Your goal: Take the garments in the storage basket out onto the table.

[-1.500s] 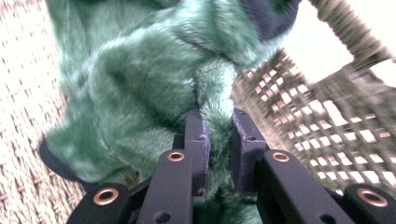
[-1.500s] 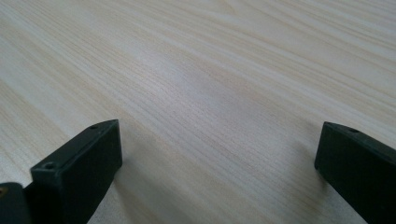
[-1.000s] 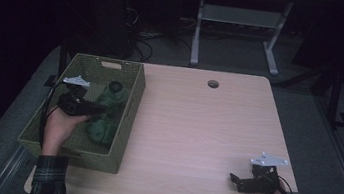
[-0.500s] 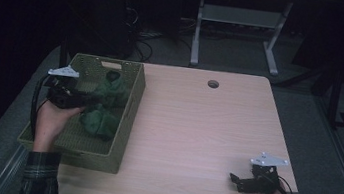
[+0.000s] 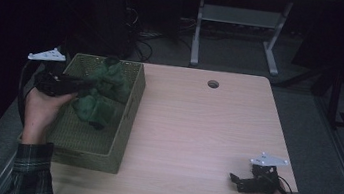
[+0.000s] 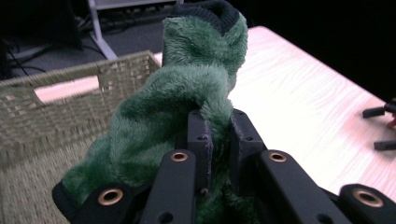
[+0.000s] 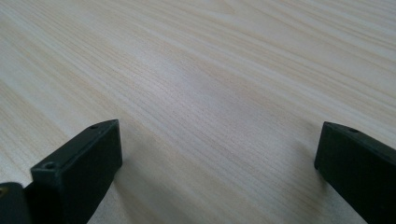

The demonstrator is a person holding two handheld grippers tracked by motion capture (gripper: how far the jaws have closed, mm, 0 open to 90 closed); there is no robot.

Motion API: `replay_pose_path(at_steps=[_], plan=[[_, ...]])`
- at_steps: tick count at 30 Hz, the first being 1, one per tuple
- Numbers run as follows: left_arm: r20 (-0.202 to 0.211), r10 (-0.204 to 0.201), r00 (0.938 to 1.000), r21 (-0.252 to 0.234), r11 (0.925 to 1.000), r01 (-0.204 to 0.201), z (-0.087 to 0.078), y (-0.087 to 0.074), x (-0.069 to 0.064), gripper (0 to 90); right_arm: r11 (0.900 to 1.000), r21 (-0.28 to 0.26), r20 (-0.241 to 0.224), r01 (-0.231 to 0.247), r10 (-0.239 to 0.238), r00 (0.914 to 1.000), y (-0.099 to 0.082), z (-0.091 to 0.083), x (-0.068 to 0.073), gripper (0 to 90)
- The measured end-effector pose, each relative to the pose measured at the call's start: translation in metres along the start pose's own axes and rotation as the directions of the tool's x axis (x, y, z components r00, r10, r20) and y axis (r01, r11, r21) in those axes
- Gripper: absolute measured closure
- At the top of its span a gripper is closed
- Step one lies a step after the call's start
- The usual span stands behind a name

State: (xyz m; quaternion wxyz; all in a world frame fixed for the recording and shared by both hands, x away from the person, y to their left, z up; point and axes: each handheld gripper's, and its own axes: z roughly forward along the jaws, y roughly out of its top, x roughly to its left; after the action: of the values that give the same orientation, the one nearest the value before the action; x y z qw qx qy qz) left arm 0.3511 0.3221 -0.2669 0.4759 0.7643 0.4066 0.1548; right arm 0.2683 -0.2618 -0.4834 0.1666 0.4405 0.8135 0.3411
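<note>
Between the nearly closed jaws of the left gripper (image 6: pixel 217 135), a fold of green fleece cloth (image 6: pixel 187 93) is pinched, the grip taken mid-fabric, probably so the piece can come free of the wicker basket (image 5: pixel 127 116) just below it. More green cloth (image 5: pixel 92 109) lies under the gripper in the basket. The basket's near wall stands in the way. The right gripper (image 5: pixel 242 181) rests wide open on the table (image 5: pixel 196 130), well apart, holding nothing.
</note>
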Motion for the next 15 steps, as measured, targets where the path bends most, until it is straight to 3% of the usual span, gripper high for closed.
replay_pose_path(at_steps=[15], plan=[[0.026, 0.082, 0.9963, -0.083, 0.9934, -0.079, -0.018, 0.05, -0.027, 80.8, 1.0, -0.001, 0.0, -0.001, 0.001, 1.0, 0.0, 0.0, 0.0, 0.5]])
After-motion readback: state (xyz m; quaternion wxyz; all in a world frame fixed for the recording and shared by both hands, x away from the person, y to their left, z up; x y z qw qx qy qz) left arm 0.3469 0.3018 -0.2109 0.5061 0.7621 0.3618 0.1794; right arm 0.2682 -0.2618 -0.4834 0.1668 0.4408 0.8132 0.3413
